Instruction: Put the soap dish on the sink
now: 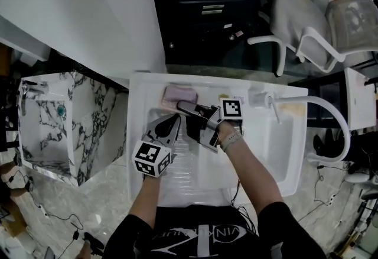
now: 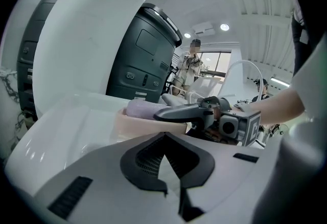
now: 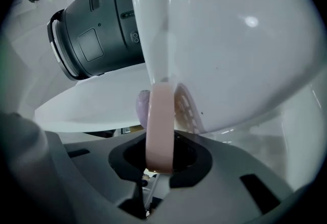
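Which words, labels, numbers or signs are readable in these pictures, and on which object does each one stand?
No text can be quoted with certainty.
White print on the person's black shirt: upside down and blurred, not readable.
Left cube and right cube: black-and-white square marker patterns, no letters.
Dark grey machine: small marks by its buttons, too small to read.

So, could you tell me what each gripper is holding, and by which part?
The right gripper is clamped on the rim of the pink soap dish; the left gripper holds nothing.
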Motion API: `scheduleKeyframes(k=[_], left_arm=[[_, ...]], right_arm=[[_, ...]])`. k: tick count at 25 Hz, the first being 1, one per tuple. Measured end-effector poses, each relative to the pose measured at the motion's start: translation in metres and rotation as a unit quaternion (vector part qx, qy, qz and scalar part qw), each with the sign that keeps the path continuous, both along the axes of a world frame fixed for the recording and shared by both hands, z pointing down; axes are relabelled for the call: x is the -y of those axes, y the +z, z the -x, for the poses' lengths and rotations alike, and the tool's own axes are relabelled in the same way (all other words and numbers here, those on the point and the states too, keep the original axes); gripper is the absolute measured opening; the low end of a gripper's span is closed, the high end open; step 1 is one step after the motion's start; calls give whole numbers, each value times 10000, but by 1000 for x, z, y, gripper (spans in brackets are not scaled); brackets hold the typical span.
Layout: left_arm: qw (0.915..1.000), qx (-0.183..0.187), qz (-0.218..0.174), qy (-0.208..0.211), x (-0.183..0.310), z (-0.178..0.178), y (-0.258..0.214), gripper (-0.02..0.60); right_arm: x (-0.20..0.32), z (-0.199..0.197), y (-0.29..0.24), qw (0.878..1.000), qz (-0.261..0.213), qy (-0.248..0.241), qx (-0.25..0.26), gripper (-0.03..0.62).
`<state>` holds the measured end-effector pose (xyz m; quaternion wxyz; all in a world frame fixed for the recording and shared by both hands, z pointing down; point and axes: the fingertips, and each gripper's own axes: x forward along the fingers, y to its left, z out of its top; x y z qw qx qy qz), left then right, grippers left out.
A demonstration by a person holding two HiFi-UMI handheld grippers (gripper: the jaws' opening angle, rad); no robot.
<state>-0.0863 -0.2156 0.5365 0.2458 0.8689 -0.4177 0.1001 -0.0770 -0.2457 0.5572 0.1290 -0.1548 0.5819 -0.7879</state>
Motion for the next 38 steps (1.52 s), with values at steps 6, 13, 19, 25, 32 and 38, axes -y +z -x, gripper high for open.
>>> scheduleKeyframes(k=[6,13,19,25,32,38], left_arm=[[9999,-67,86,19,-1,-1,1,14],[9996,-85,263,66,-2,-3,7,14],[9990,-160,398,85,-3,-6,12,14],[9980,-255,574,123,-6,-10,18,14],[9969,-374,677,171,-8,-14,19,14],[9961,-409,719,307,-12,-23,20,14]], right_arm=[[-2,-1,2,9999,153,-2,73,74],[-5,0,2,9995,222,-110,169,75],[-8,-2,3,9995,150,-234,159,124],[-11,-3,2,9994,50,-335,115,172],[-13,-6,-1,9984,-175,-542,-31,233],[-19,-11,0,9940,-483,-832,-522,265]])
